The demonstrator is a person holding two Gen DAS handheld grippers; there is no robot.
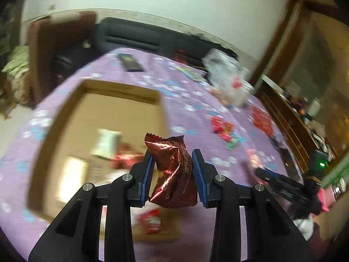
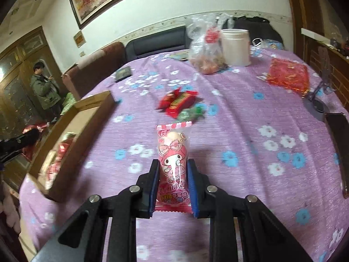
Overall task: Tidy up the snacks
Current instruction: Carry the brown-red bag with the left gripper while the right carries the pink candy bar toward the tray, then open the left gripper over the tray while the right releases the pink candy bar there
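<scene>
Your left gripper (image 1: 172,170) pinches a crumpled brown foil snack packet (image 1: 172,172), hanging over the cardboard box (image 1: 54,135) near its right wall: nearer arm, drop first. Your right gripper (image 2: 172,185) clamps the pink cartoon candy packet (image 2: 173,163), long axis along the fingers; the box lies well left.

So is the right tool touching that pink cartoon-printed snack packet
Touching. The right wrist view shows the right tool with both blue pads pressed against the pink cartoon-printed snack packet.
</scene>
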